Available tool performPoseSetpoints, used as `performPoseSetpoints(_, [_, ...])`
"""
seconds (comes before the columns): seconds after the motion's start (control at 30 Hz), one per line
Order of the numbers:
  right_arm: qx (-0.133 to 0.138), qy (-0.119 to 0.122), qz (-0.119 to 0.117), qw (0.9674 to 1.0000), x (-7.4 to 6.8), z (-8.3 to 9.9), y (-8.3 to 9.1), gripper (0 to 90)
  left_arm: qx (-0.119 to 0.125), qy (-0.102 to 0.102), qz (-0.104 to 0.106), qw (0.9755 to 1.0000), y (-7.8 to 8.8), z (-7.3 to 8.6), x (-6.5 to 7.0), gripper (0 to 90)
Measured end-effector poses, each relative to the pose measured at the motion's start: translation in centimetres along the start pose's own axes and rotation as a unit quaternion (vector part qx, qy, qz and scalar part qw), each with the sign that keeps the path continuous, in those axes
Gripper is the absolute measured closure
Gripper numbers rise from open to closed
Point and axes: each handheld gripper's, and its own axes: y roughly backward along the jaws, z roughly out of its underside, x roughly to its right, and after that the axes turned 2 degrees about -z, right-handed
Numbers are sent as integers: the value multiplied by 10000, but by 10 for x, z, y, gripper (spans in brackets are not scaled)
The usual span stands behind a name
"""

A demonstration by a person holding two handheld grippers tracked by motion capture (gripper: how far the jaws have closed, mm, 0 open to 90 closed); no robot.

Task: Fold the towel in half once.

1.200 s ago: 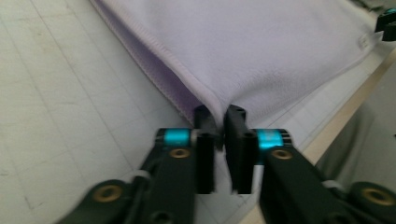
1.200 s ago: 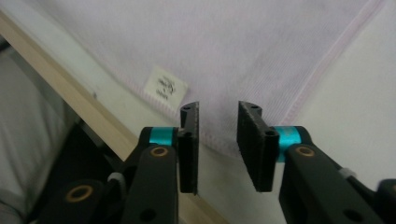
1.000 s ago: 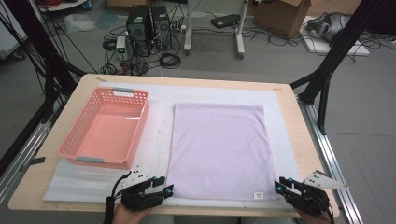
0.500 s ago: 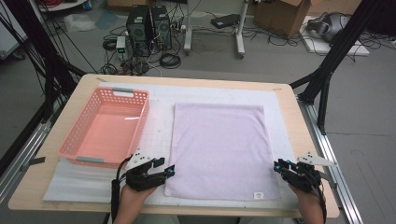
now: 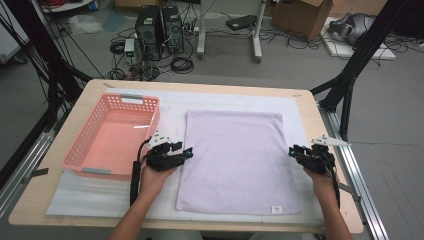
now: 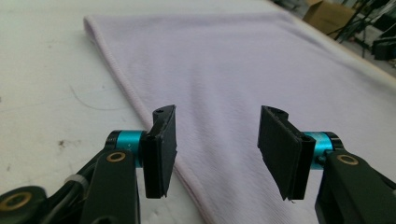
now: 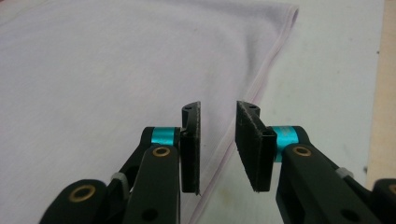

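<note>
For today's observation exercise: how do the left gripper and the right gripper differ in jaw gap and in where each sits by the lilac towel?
The left gripper has its jaws set wider apart than the right gripper. The left gripper is at the lilac towel's left edge, beside the pink basket; the right gripper is at the towel's right edge, near the table's side. Both are open, holding nothing, and straddle a hem.

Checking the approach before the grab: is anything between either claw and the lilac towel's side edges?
Nothing visible. The left claw stands open over the towel's left hem, the right claw open over its right hem. The pink basket sits off to the left, outside both paths.
</note>
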Motion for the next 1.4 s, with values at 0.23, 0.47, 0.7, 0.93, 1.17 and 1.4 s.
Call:
performPoseSetpoints(0.23, [-131,-36,-40,9999,17,-24,-31,661,-127,11,-239,9996,-31,-26,-15,474])
performPoseSetpoints(0.47, [-197,-133,-23,9997,26,-35,-53,682,-316,61,-610,9976,-59,-41,-36,497])
performPoseSetpoints(0.7, [-313,-231,31,9992,38,-43,-68,671,-495,177,-867,9948,-77,-46,-49,522])
performPoseSetpoints(0.93, [-443,-226,130,9987,44,-48,-85,658,-907,144,-1142,9892,-103,-55,-53,515])
performPoseSetpoints(1.17, [-544,-76,252,9982,44,-50,-94,843,-899,-179,-1360,9865,-105,-56,-49,862])
performPoseSetpoints(1.4, [-332,59,400,9986,43,-53,-92,870,-569,-199,-1403,9883,-102,-61,-49,875])
